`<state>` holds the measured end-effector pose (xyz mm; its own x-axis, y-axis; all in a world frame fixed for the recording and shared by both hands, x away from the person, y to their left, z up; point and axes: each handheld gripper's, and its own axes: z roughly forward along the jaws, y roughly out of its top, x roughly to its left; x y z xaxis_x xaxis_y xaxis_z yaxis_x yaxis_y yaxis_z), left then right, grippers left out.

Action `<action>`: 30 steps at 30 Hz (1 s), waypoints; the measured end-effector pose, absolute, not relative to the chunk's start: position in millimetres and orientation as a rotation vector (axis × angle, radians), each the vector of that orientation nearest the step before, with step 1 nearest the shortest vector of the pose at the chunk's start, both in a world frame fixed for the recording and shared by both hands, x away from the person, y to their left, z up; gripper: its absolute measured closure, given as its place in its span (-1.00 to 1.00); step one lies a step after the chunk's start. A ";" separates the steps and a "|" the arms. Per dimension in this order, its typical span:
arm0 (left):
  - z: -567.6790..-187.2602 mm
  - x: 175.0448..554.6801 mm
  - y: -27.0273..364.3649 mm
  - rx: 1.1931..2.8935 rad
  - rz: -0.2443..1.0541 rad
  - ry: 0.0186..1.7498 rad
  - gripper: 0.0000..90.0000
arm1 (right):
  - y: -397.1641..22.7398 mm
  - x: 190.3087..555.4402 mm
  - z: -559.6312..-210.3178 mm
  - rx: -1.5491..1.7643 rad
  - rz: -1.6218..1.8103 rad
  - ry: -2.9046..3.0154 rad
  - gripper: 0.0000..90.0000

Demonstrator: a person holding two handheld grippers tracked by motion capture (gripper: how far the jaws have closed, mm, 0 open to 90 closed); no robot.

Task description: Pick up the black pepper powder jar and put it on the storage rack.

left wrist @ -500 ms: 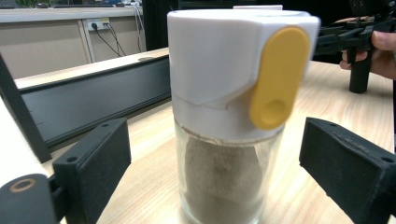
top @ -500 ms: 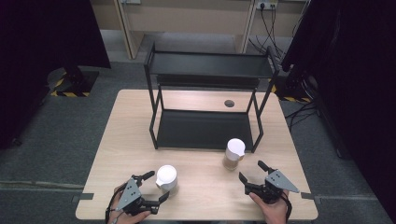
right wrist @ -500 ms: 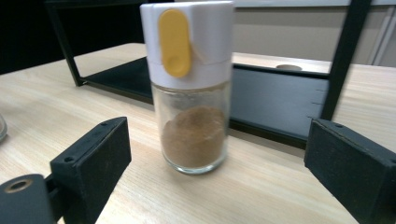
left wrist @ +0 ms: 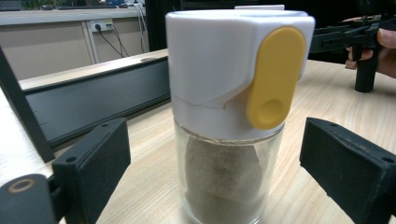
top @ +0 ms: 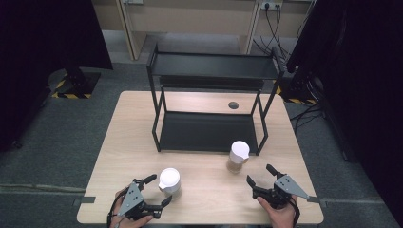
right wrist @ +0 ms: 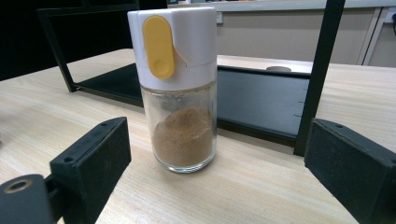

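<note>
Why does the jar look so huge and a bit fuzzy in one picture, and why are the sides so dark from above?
Left gripper view: the grey spice jar stands very near the lens, so it looms large and soft. Right gripper view: the brown spice jar sits farther off and looks sharper. High view: light falls on the table, while both side edges sink into black.

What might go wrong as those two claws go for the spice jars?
Both jars are tall, so an off-centre squeeze could tip them. The left gripper has the left jar between open jaws; the right gripper sits short of the right jar, which stands by the black rack leg and might knock it.
</note>
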<state>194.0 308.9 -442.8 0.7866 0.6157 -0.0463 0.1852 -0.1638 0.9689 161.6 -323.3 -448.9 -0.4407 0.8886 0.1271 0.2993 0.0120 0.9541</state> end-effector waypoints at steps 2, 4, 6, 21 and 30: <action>-443.5 194.4 306.0 1.721 0.424 0.629 -0.82 | -322.5 161.5 -448.6 1.213 1.442 1.768 -0.84; -444.1 196.4 302.2 1.716 0.419 0.627 -0.82 | -322.3 161.8 -448.3 1.214 1.439 1.769 -0.84; -444.0 198.5 298.4 1.707 0.419 0.630 -0.82 | -322.6 162.1 -448.1 1.218 1.440 1.770 -0.84; -442.8 204.7 284.8 1.718 0.433 0.626 -0.66 | -323.0 162.7 -447.7 1.219 1.441 1.773 -0.84; -443.3 205.2 283.1 1.725 0.444 0.624 -0.46 | -324.8 163.0 -448.7 1.230 1.456 1.765 -0.84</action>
